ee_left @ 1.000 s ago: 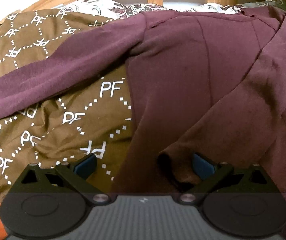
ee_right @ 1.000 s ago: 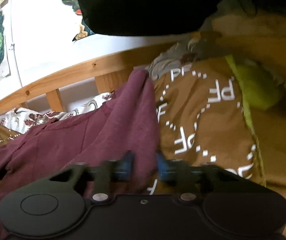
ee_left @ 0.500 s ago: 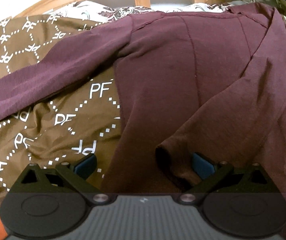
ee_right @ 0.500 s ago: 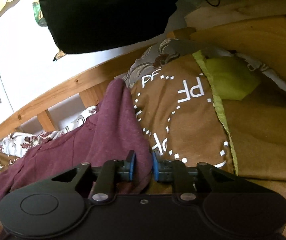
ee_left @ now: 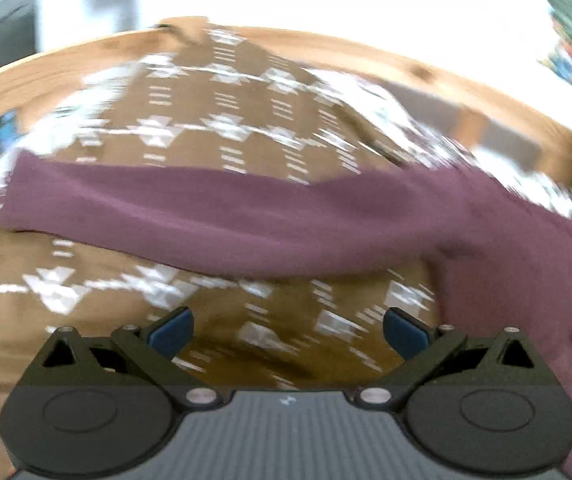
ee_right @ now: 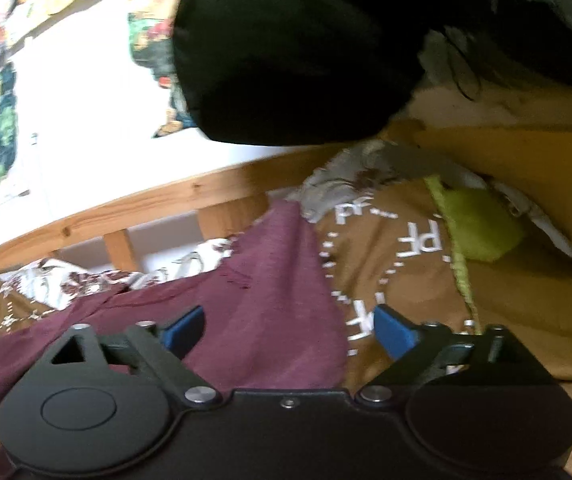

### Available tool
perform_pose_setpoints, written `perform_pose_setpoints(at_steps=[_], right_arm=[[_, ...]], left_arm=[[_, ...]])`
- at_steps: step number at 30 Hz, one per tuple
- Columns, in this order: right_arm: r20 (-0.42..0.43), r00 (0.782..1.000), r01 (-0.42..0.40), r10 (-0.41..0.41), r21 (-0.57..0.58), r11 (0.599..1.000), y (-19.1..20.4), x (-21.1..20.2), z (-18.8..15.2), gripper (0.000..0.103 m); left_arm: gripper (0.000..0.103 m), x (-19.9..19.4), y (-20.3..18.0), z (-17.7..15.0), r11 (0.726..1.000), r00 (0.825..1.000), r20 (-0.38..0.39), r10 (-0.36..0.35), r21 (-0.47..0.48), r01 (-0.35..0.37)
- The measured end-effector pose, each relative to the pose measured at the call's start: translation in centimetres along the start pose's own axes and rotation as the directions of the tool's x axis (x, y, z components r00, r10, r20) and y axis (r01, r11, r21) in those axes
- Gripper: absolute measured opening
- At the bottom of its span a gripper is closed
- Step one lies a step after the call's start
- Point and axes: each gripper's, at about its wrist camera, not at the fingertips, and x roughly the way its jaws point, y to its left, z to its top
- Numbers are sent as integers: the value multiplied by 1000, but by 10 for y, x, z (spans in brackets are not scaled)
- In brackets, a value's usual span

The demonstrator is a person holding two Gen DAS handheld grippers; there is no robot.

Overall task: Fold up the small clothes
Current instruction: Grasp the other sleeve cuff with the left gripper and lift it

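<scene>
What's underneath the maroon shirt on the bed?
The maroon shirt lies on a brown quilt printed with white PF letters; its long sleeve stretches across it. A floral sheet peeks out behind. Whatever lies beneath the shirt's body is covered.

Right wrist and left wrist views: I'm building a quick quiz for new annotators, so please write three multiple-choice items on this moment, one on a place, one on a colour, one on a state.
1. Where does the maroon top lie?
A. on the brown patterned bedspread
B. on a bare wooden floor
C. on a hanger

2. What colour are the pads of the right gripper?
A. red
B. blue
C. white

3. How does the left gripper stand?
A. shut on a sleeve
B. shut on the bedspread
C. open, gripping nothing

Answers:
1 A: the top is spread over the bedspread printed with white PF letters.
2 B: both pads show blue at the fingertips.
3 C: its jaws stand wide apart, with only blurred bedspread showing between them; the long sleeve lies beyond, untouched.
</scene>
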Motion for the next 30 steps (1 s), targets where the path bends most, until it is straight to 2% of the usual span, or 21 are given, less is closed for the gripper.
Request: perform_pose_setpoints(at_steps=[3, 5, 8, 11, 14, 15, 16, 18, 19, 21, 25, 28, 30], right_arm=[[-9, 999, -35, 35, -30, 999, 15, -8, -5, 102], [-24, 998, -54, 53, -53, 997, 24, -12, -10, 102], [-53, 996, -75, 71, -72, 995, 37, -17, -18, 102], [-76, 993, -92, 87, -67, 994, 43, -17, -23, 102], [-90, 992, -97, 91, -64, 993, 47, -19, -27, 102], [-93, 991, -99, 94, -61, 993, 47, -19, -28, 102], [-96, 991, -99, 94, -57, 993, 47, -19, -28, 102], [-101, 990, -99, 94, -49, 994, 47, -19, -29, 102], [-105, 990, -99, 94, -45, 994, 46, -19, -29, 102], [-116, 989, -93, 88, -39, 995, 45, -17, -29, 102], [-132, 988, -81, 78, -14, 997, 42, -16, -32, 102], [-132, 988, -77, 77, 3, 997, 40, -16, -32, 102], [-129, 989, -74, 75, 9, 997, 40, -18, -31, 102]], left_arm=[[102, 0, 46, 13, 991, 996, 32, 87, -104, -83], [102, -1, 76, 19, 973, 990, 53, 128, -198, -116], [102, -2, 108, 26, 941, 988, 90, 126, -325, -91], [99, -2, 120, 35, 914, 984, 122, 130, -399, -71], [77, -2, 124, 42, 886, 975, 133, 176, -453, -99], [63, -4, 125, 42, 879, 972, 129, 195, -463, -115], [41, -4, 127, 42, 871, 969, 127, 214, -473, -130], [16, -7, 132, 41, 865, 967, 144, 208, -488, -114], [8, -9, 132, 40, 869, 967, 174, 185, -489, -78], [4, -17, 126, 40, 890, 952, 259, 163, -455, -28], [2, -31, 102, 46, 950, 919, 381, 103, -312, 23], [2, -38, 82, 53, 968, 902, 431, 22, -234, 88], [2, -45, 64, 59, 976, 883, 466, -53, -161, 144]])
